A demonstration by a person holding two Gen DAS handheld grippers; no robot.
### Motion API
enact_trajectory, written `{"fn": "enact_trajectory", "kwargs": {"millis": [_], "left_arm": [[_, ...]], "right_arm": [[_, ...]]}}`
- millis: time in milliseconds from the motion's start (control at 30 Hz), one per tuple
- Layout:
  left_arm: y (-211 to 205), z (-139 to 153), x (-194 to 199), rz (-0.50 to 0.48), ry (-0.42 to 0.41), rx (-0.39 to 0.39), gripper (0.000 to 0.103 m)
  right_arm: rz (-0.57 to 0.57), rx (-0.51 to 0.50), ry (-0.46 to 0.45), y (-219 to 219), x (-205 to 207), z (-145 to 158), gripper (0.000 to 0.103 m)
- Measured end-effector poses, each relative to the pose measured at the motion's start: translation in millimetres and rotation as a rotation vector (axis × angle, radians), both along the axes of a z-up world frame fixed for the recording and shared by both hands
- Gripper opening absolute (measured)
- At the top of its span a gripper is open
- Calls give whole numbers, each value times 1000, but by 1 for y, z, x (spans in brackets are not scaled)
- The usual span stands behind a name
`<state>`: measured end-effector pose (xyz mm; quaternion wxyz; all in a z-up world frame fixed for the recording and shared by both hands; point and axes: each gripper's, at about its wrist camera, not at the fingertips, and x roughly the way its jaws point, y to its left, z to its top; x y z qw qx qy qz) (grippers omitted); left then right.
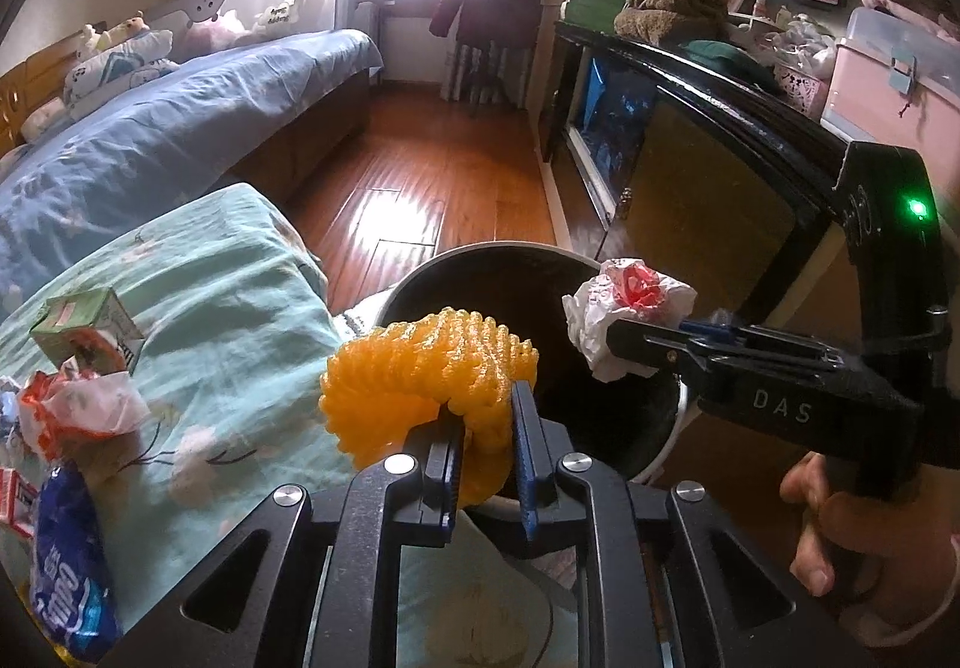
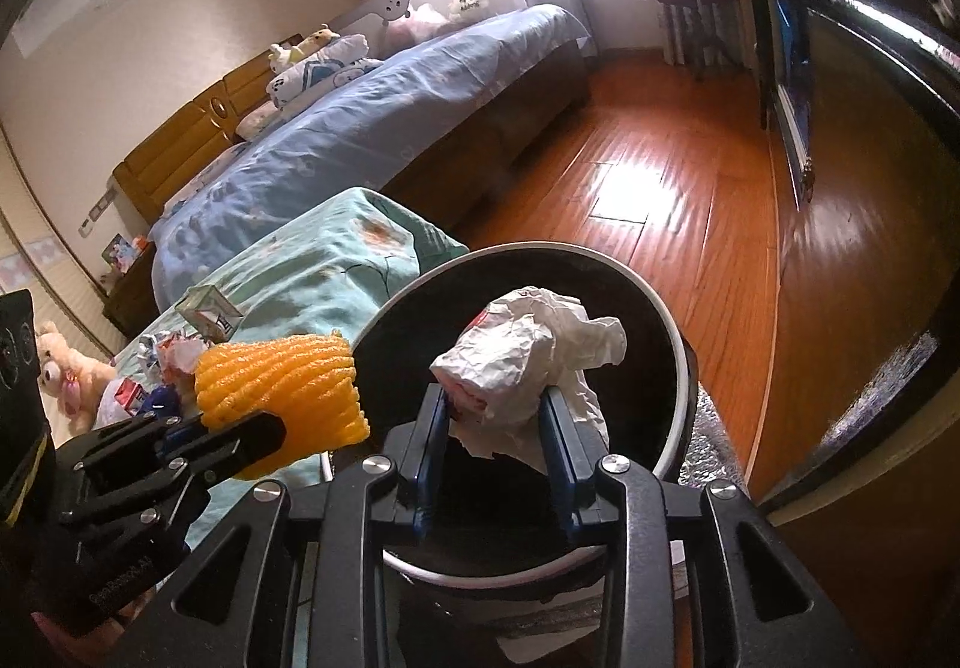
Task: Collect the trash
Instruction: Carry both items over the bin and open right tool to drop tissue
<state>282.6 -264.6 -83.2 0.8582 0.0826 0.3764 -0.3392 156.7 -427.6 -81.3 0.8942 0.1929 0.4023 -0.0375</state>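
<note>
Orange foam net point(image 1: 429, 377): clamped in left gripper point(image 1: 487, 416) jaws, at bin point(image 1: 420, 272) rim.
Crumpled paper point(image 2: 528, 362): pinched in right gripper point(image 2: 495, 419) jaws, over bin.

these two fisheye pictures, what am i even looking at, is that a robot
No robot: a person holds a hand-held two-finger clamp in each hand, each with a camera looking along its fingers. One picture is from the left clamp, one from the right. The left gripper pinches a yellow foam net; the right gripper pinches a crumpled paper wrapper. Both hang over the round trash bin. More litter lies on the green cloth: a small green carton, another crumpled wrapper and a blue packet.
</note>
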Motion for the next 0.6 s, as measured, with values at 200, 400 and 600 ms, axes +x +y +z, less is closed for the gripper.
{"fn": "enact_trajectory", "kwargs": {"millis": [200, 400, 600], "left_arm": [[0, -11, 7, 14, 26, 8, 50], [13, -8, 0, 19, 32, -26, 56], [22, -10, -12, -18, 53, -68, 60]], "right_arm": [[-20, -14, -4, -4, 1, 3, 47], [-40, -3, -11, -6, -5, 4, 64], [-57, 11, -27, -3, -13, 7, 68]]}}
